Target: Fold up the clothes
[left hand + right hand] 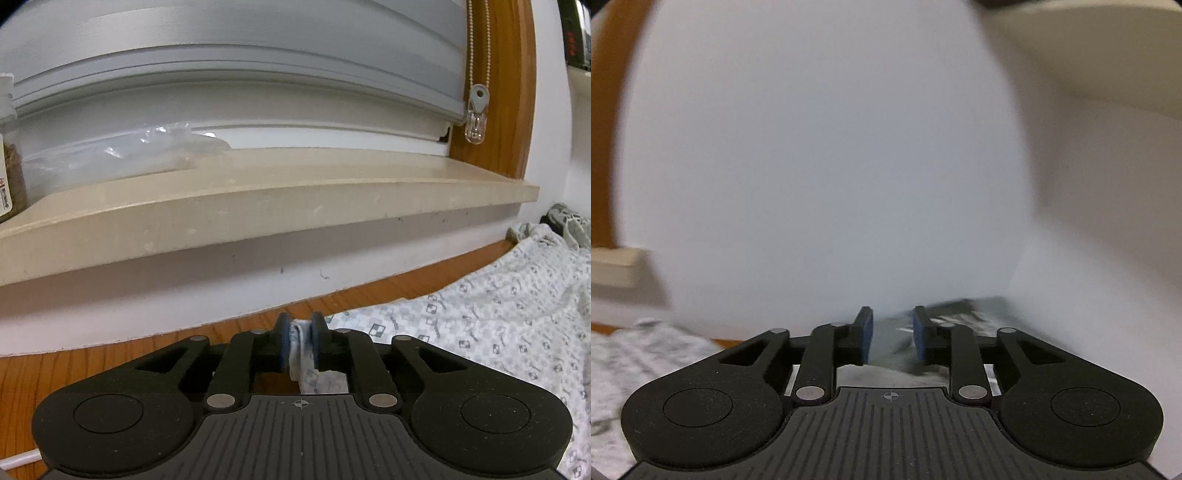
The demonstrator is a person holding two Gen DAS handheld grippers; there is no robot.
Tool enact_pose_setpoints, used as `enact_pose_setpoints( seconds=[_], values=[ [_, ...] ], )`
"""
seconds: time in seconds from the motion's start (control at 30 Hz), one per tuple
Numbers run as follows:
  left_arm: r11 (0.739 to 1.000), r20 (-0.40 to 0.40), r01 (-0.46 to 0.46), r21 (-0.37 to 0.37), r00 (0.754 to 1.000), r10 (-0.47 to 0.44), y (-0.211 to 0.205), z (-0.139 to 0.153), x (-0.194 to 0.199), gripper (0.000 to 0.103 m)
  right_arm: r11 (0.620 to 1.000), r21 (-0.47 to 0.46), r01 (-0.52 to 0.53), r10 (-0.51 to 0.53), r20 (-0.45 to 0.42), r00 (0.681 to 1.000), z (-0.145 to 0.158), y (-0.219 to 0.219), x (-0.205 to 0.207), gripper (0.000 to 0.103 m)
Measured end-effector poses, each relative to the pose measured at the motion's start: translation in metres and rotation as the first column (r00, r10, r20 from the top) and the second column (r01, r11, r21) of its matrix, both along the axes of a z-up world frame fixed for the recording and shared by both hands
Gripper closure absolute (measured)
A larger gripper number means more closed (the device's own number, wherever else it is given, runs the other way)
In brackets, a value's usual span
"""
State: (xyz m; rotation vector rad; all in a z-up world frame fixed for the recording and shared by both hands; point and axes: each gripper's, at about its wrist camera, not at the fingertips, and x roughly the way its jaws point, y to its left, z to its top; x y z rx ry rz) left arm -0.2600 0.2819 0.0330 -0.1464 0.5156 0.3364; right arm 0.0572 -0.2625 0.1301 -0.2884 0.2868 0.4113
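So the biggest thing is the wooden tabletop (92, 358), which runs right up to a white wall, and it is there to give the clothes a flat place to lie. Above it a pale stone window sill (258, 206) sticks out under a grey blind (221, 74), with a crinkly clear plastic bag (122, 151) and a jar (9, 155) set up there, out of the way of the folding. Next comes the patterned cloth (498, 321), white with little grey squares, spread over the right side of the tabletop and bunched up at the far end by the wall. One edge of it reaches to the left gripper (298, 338), and the two blue pads are pressed tight on a scrunched bit of that edge, so the cloth is held firmly. It is probably held at the edge so that side can be lifted and laid over the rest without slipping away. The right gripper (889, 334) is pointed at a bare wall, and that view is very blurry. Its jaws stand a little way apart with nothing between the blue pads. A dark grey thing (960, 317) lies just past it, too smeared to name. A bit of the same cloth shows at the lower left of that view. My guess is that this free gripper needs to find another edge of the cloth to help make the fold.
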Motion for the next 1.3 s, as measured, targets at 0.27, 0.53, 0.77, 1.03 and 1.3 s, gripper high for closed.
enact_pose_setpoints(
  seconds=[0.27, 0.53, 0.77, 1.03, 1.3],
  values=[
    [0.999, -0.003, 0.038, 0.012, 0.999, -0.038, -0.004, -0.002, -0.001, 0.091, 0.846, -0.020, -0.533, 0.521, -0.185, 0.833, -0.042, 0.099, -0.040, 0.068],
    [0.997, -0.016, 0.074, 0.033, 0.997, -0.073, -0.006, -0.003, -0.002, 0.091, 0.798, -0.138, -0.587, 0.539, -0.275, 0.796, -0.065, 0.148, -0.053, 0.102],
    [0.996, 0.063, 0.018, 0.093, 0.998, -0.023, -0.006, 0.008, -0.016, 0.097, 0.886, -0.033, -0.463, 0.463, 0.105, 0.880, -0.035, 0.143, -0.076, 0.102],
    [0.990, 0.002, -0.021, 0.138, 1.000, 0.021, -0.004, 0.003, -0.014, 0.097, 0.903, -0.068, -0.423, 0.425, 0.279, 0.861, -0.031, 0.161, -0.091, 0.102],
    [0.996, -0.027, -0.006, 0.089, 1.000, 0.009, -0.004, 0.002, -0.015, 0.088, 0.863, -0.112, -0.493, 0.505, 0.132, 0.853, -0.033, 0.152, -0.090, 0.101]
  ],
)
